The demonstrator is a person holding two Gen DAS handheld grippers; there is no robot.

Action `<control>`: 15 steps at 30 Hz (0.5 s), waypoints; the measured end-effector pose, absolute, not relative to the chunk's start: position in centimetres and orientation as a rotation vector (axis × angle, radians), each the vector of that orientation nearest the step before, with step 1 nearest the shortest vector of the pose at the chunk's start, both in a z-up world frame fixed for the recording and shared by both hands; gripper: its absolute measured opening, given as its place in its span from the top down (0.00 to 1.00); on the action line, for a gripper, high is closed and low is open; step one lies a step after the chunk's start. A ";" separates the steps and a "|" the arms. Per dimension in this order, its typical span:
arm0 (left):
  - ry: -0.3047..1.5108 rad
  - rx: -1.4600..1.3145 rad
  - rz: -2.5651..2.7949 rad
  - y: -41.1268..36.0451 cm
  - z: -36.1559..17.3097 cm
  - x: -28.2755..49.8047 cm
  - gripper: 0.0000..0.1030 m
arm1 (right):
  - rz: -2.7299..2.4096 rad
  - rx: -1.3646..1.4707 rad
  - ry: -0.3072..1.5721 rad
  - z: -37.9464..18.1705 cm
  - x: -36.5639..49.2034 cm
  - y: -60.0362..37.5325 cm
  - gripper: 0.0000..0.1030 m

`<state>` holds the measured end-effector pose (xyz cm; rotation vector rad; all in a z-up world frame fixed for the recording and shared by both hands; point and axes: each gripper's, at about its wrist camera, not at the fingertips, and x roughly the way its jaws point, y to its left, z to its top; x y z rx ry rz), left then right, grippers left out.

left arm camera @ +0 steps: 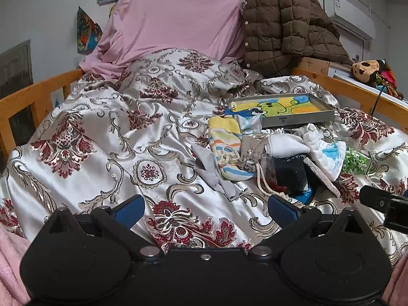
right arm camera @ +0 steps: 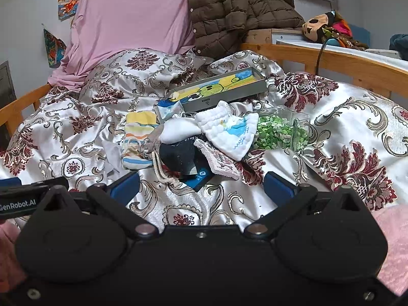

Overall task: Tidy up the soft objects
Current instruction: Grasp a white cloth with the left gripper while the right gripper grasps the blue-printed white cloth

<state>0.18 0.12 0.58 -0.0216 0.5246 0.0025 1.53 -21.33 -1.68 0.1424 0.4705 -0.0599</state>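
Satin bedspread (right arm camera: 331, 117) carries a heap of small cloths (right arm camera: 224, 130) beside a grey tray (right arm camera: 229, 94); both tongs wide, empty

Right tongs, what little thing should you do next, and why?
Probably ease forward toward the pink knitted cloth. The right tongs are open and empty, and that cloth lies at the near edge of the pile on the bedspread, closest to them.

- The left gripper (left arm camera: 205, 210) is wide open over the blanket (left arm camera: 102, 132).
- A pile of cloths (left arm camera: 267, 153) lies near a gray tray (left arm camera: 298, 121).
- A brown coat (left arm camera: 285, 23) hangs behind.
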 end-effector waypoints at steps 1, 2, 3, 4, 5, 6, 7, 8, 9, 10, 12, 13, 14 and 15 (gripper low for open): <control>0.529 -0.022 0.005 0.2 0.6 0.3 0.01 | -0.063 0.148 0.470 -1.6 1.4 -21.6 0.00; 0.532 -0.023 0.005 0.2 0.6 0.4 0.01 | -0.064 0.153 0.469 -2.0 1.6 -21.5 0.00; 0.539 -0.027 0.004 0.3 0.7 0.7 0.01 | -0.063 0.156 0.470 -2.0 1.6 -21.6 0.00; 0.544 -0.029 0.005 0.4 0.7 1.0 0.01 | -0.062 0.162 0.471 -2.0 1.8 -21.7 0.00; 0.551 -0.031 0.007 0.4 0.7 1.4 0.01 | -0.062 0.166 0.473 -2.0 1.9 -22.0 0.00; 0.558 -0.030 0.008 0.5 0.7 1.8 0.01 | -0.061 0.168 0.473 -2.0 2.0 -22.1 0.00; 0.562 -0.026 0.011 0.6 0.7 2.2 0.01 | -0.060 0.167 0.472 -1.8 2.1 -22.0 0.00; 0.563 -0.021 0.012 0.5 0.5 2.4 0.01 | -0.056 0.165 0.472 -1.8 2.3 -22.0 0.00; 0.565 -0.010 0.011 0.5 0.6 2.9 0.01 | -0.054 0.163 0.470 -1.7 2.5 -22.1 0.00; 0.565 -0.002 0.010 0.5 0.6 3.2 0.01 | -0.051 0.156 0.466 -1.7 2.9 -22.2 0.00; 0.577 0.013 -0.005 0.4 0.6 4.2 0.01 | -0.049 0.148 0.460 -1.7 3.5 -22.2 0.00; 0.586 0.015 -0.014 0.5 0.5 4.8 0.01 | -0.045 0.143 0.458 -1.7 3.9 -22.3 0.00; 0.596 0.014 -0.017 0.4 0.5 5.2 0.01 | -0.040 0.133 0.456 -1.8 4.3 -22.4 0.00; 0.604 0.012 -0.018 0.3 0.4 5.7 0.01 | -0.038 0.124 0.455 -1.9 4.6 -22.3 0.00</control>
